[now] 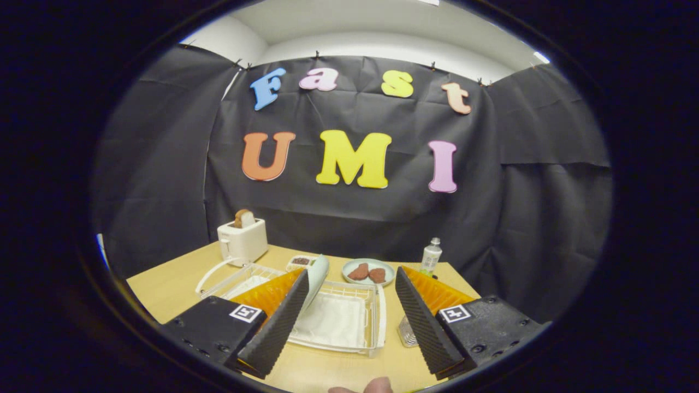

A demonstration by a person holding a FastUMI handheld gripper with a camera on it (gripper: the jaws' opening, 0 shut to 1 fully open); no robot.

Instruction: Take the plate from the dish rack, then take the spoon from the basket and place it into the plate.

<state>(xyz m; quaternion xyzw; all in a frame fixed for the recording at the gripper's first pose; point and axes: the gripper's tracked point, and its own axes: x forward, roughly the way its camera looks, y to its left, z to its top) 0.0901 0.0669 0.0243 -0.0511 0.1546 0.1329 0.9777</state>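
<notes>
Both fingers of the tongs [349, 305] stand spread above the dish rack [377, 314], plate [318, 278] seemingly beside one.

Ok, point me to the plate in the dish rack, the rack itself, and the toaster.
plate [318, 277]: gripper view, on its pale face, upright just ahead of the left finger.
dish rack [380, 311]: gripper view, on its white right wall between the fingers.
toaster [243, 243]: gripper view, on its white front side.

Two plates [318, 277] [368, 271] — one toaster [242, 240].

Pale blue-green plate [318, 278], white dish rack [349, 322], tan table [169, 286]
</notes>
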